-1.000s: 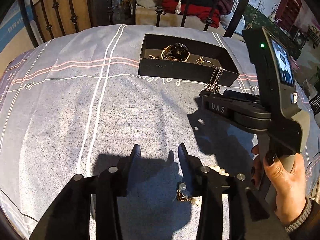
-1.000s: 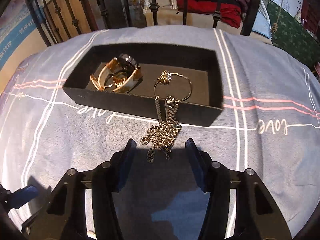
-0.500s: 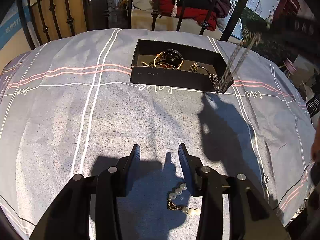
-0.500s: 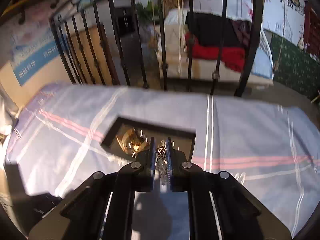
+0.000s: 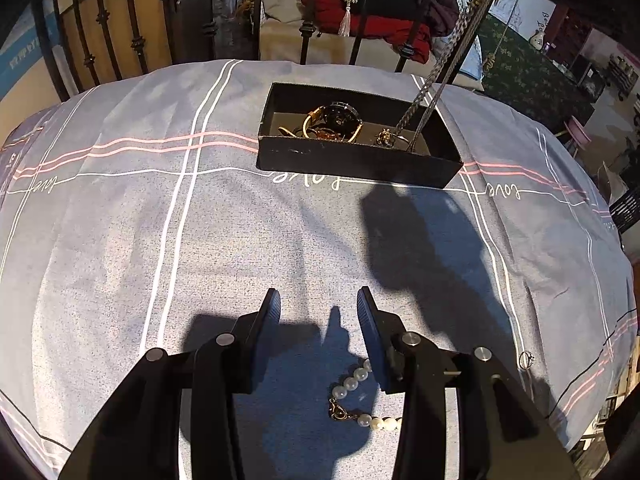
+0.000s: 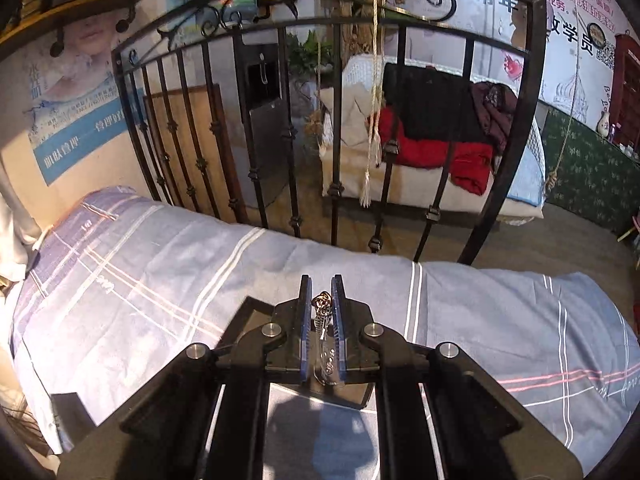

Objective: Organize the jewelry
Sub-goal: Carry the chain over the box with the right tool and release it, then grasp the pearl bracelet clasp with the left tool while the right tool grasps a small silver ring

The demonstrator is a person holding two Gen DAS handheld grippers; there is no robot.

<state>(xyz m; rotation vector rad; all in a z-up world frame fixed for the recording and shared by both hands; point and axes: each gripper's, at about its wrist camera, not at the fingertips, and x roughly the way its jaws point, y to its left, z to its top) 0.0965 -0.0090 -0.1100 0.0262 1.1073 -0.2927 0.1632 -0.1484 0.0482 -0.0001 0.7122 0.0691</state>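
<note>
A black jewelry box [image 5: 360, 160] sits on the grey-blue bedspread and holds a gold watch [image 5: 334, 122] and a gold bangle [image 5: 386, 136]. My right gripper [image 6: 321, 300] is shut on a metal chain necklace [image 6: 322, 312], held high above the box; the chain [image 5: 444, 60] hangs down with its lower end in the box. The box [image 6: 248, 312] is mostly hidden under the fingers in the right wrist view. My left gripper [image 5: 318, 308] is open and low over the bed, with a pearl bracelet [image 5: 356, 392] lying just behind its right finger.
A small ring [image 5: 526, 358] lies on the bedspread at the right. A black iron bed rail [image 6: 340, 120] stands behind the bed's far edge, with a couch and red cloth [image 6: 436, 152] beyond. The bedspread [image 5: 200, 240] drops off at left and right.
My right gripper shut on the chain that hung over the box's front wall and lifted it high. The chain's lower end now hangs into the box. The left gripper barely moved.
</note>
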